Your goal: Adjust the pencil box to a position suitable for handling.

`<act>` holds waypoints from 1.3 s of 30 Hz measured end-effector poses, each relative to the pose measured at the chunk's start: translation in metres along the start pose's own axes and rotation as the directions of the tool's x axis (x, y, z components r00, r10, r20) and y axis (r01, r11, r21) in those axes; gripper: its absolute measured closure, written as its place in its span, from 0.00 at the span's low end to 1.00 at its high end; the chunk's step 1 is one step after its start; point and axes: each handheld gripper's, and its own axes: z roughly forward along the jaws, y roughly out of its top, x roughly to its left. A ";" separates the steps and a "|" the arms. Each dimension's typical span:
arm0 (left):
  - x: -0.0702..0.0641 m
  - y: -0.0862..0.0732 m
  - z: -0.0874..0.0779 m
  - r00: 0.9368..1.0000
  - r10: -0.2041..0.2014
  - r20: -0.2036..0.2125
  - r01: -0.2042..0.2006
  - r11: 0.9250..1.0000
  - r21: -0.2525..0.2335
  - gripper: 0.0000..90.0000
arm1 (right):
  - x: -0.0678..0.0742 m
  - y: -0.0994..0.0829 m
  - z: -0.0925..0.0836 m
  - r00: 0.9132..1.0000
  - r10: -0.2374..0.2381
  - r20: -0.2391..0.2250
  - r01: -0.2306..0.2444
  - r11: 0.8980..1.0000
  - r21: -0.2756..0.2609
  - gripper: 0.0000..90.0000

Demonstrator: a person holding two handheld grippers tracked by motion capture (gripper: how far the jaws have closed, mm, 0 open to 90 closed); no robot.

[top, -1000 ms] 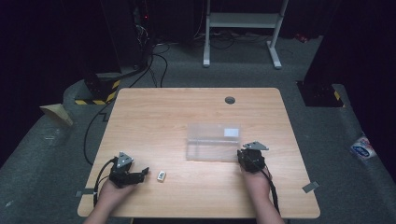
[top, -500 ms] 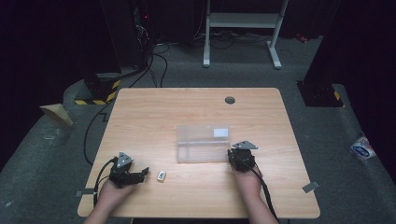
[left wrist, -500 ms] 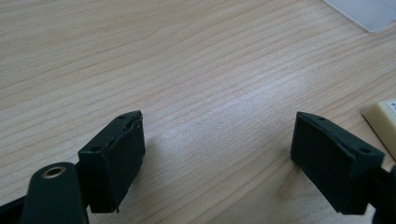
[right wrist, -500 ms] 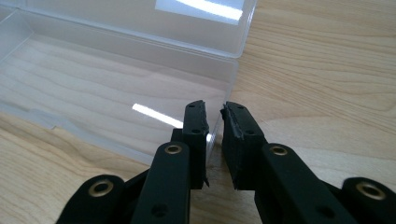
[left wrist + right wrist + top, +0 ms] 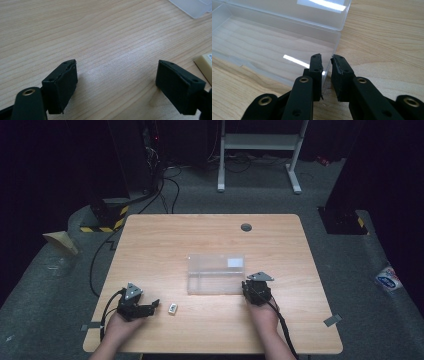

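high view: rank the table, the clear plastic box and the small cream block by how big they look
1. table
2. clear plastic box
3. small cream block
All three sit at much the same depth, so nearness hardly skews the order.

Clear plastic box, pale wood-grain table, cream small block, black jaws

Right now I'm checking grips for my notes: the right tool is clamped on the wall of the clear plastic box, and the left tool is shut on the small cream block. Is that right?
Not quite. The left tool is open over bare table, with the small cream block beside it, as the left gripper view shows. The right tool does clamp the clear plastic box wall.
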 end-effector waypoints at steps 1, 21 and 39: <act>0.000 0.000 0.000 1.000 0.000 0.000 0.000 1.000 0.000 0.20 | 0.000 0.000 0.000 1.000 -0.002 -0.001 0.002 1.000 -0.003 0.86; 0.000 0.000 0.000 1.000 0.000 -0.001 0.000 1.000 0.000 0.20 | -0.007 0.006 -0.011 1.000 0.016 -0.011 -0.017 0.999 -0.032 0.78; 0.000 0.000 0.000 1.000 0.005 -0.002 -0.005 1.000 0.002 0.20 | -0.034 -0.005 -0.035 0.999 0.029 0.014 -0.027 0.996 -0.084 0.62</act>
